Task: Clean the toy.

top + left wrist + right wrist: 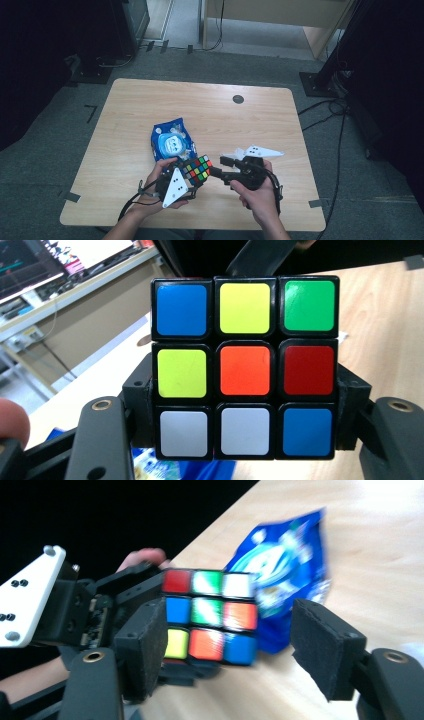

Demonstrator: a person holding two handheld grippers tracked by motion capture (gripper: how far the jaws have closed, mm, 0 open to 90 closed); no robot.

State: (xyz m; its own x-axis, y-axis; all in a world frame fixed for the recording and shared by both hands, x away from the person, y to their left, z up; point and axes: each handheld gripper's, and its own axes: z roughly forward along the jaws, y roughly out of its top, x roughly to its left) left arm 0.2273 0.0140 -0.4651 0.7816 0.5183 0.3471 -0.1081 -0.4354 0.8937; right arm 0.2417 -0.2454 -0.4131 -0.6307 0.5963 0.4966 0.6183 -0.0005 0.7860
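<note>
Left tongs: clamped on the Rubik's cube, one pad pressed against each side of its lowest layer, as the left gripper view shows. Cube held clear of the worktop, at the near edge of it, in front of the person. Face turned toward the left camera, top row to bottom: blue, yellow, green; yellow, orange, red; white, white, blue. The grey three-cornered plate on these tongs points down toward the person's left hand.

Blue snack bag: lies flat on the worktop just beyond the left tongs and the cube, a round white-and-blue label on top. In the right gripper view it sits behind the cube, partly covered by it.

Right tongs: released, nothing between the pads. In the right gripper view the left-hand pad stands just beside the cube's near edge; whether it touches I cannot tell, the picture is blurred. The other pad stands well off to the side, over bare wood. From above, these tongs point leftward at the cube from the person's right hand, their tips close against the cube's right side.
</note>
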